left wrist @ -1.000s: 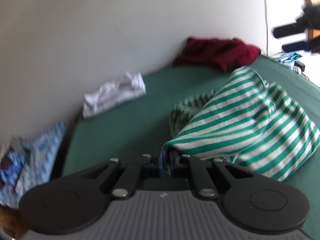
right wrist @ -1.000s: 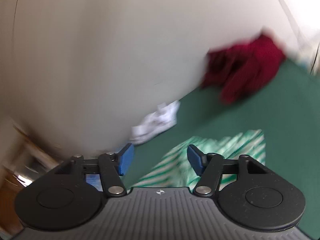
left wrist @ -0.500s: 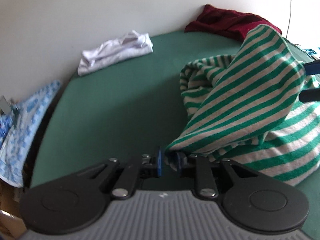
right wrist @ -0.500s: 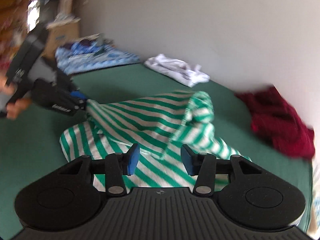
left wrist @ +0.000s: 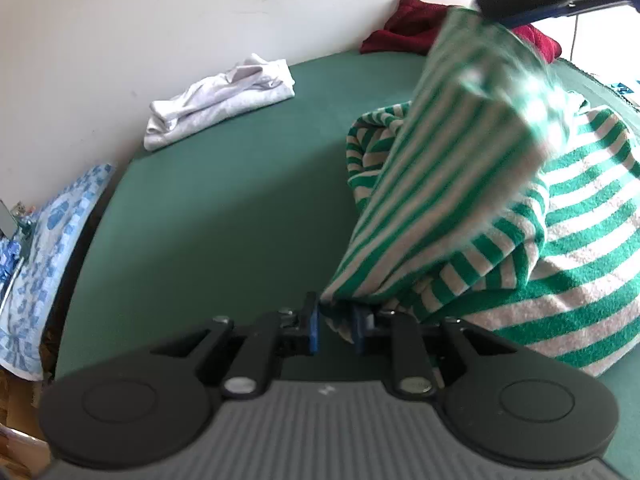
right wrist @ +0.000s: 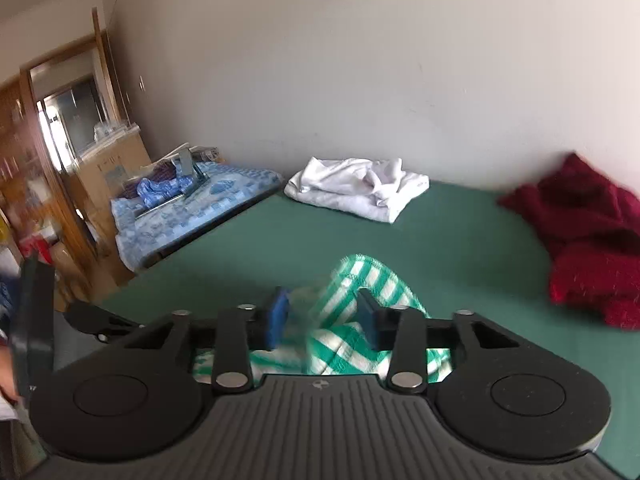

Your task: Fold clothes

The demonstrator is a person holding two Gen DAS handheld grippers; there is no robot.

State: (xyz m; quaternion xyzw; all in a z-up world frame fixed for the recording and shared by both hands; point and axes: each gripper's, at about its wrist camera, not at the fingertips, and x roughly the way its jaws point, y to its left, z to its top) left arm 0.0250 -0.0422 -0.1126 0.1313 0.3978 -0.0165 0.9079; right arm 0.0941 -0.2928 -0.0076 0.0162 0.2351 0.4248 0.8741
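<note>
A corner of the soft, limp, light striped towel (left wrist: pixel 460 216) is pinched by the left gripper (left wrist: pixel 336 326) above the green table (left wrist: pixel 224 216), while another edge, best taken near its hem, is straddled by the half-open right gripper (right wrist: pixel 322 322).

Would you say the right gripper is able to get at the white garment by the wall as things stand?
Probably not yet: the right gripper has striped cloth between its pads, though I cannot tell whether it grips. The green surface up to the white garment lies bare.
</note>
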